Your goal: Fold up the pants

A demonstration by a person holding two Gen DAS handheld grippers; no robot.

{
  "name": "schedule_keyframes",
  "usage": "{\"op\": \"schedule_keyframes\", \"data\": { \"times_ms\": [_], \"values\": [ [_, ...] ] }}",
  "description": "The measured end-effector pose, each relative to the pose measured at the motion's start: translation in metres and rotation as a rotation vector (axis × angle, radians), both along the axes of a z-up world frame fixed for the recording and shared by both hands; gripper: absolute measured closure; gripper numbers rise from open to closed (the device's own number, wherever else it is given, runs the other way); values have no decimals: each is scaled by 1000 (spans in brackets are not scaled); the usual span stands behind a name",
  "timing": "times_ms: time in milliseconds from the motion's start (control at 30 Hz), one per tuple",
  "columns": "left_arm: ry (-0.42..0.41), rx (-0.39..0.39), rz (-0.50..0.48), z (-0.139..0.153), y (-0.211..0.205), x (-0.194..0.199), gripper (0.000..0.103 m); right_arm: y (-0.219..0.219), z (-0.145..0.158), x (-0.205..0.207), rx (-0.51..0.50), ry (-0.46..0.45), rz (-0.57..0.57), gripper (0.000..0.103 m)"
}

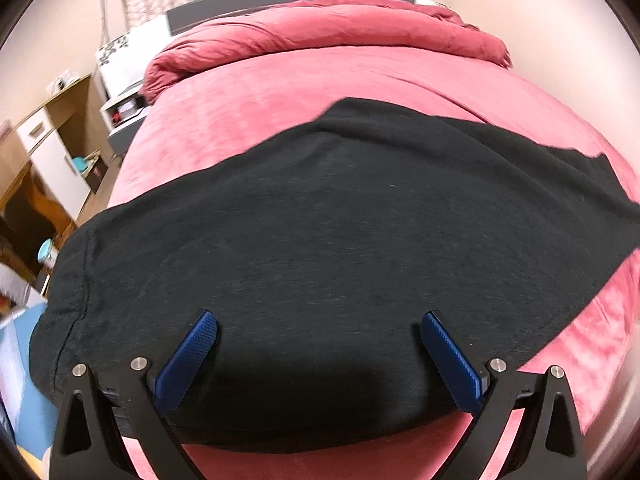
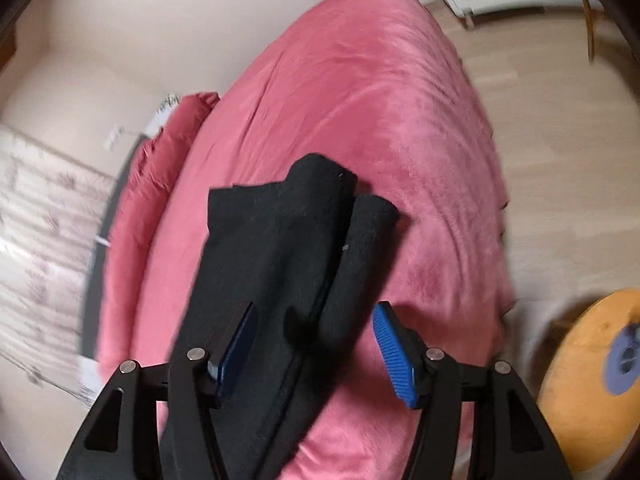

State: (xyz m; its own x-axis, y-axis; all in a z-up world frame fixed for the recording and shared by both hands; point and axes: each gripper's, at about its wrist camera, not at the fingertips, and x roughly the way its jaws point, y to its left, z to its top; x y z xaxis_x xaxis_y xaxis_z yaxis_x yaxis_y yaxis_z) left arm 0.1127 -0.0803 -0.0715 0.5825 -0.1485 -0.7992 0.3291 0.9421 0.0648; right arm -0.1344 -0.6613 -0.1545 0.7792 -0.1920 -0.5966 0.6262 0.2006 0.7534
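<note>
The left gripper [image 1: 320, 354] hovers with jaws spread wide over the near edge of the black pants [image 1: 320, 232], its blue pads [image 1: 188, 360] clear of the cloth and gripping nothing. The right gripper [image 2: 314, 350] is also released, jaws apart, with the pants' narrow folded end [image 2: 288, 248] lying between the fingers, unpinched. The pants lie flat across the pink bed [image 1: 248, 116]. Beyond them, at the bed's head, a red duvet [image 1: 320, 26] is bunched.
</note>
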Motion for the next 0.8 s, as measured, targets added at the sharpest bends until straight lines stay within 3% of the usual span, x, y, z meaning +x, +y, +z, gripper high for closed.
{"op": "schedule_keyframes", "data": {
  "times_ms": [167,300,400,667,767,800],
  "values": [
    [20,37,-18,-6,-14,-1,0,-9,-5,8,27,-27,-9,36],
    [38,71,5,-9,-24,3,0,-5,7,24,-58,-78,47,34],
    [65,83,29,-11,-30,10,0,-5,4,38,-91,-28,77,34],
    [105,56,61,-17,-28,18,0,-22,-13,36,44,-89,-25,37],
    [100,60,61,-18,-28,18,0,-28,-10,42,36,-39,14,53],
    [99,61,60,-19,-29,18,0,-30,-10,42,37,-29,27,65]
  ]
}}
